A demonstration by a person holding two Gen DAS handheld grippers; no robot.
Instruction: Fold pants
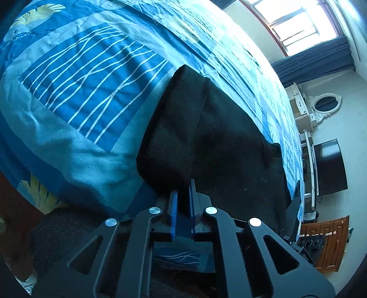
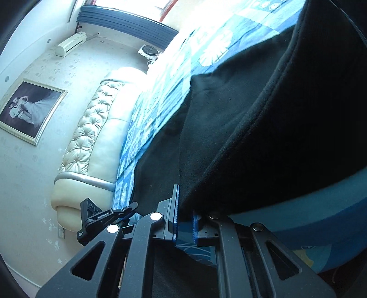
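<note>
Black pants (image 1: pixel 206 137) lie on a bed with a blue patterned cover (image 1: pixel 91 75), near its edge. My left gripper (image 1: pixel 183 190) is shut on the near edge of the pants, with the cloth pinched between its blue pads. In the right wrist view the pants (image 2: pixel 263 126) fill the middle and right, with a stitched hem running diagonally. My right gripper (image 2: pixel 185 201) is shut on the pants' edge; the cloth hides the tip of its right finger. The other gripper (image 2: pixel 96 217) shows at the left.
A padded cream headboard (image 2: pixel 91 137) stands at the bed's end, below a framed picture (image 2: pixel 29 110). A dark screen (image 1: pixel 330 167), a white dresser with an oval mirror (image 1: pixel 323 105) and a wooden cabinet (image 1: pixel 330 240) stand along the wall. A bright window (image 1: pixel 298 20) is beyond the bed.
</note>
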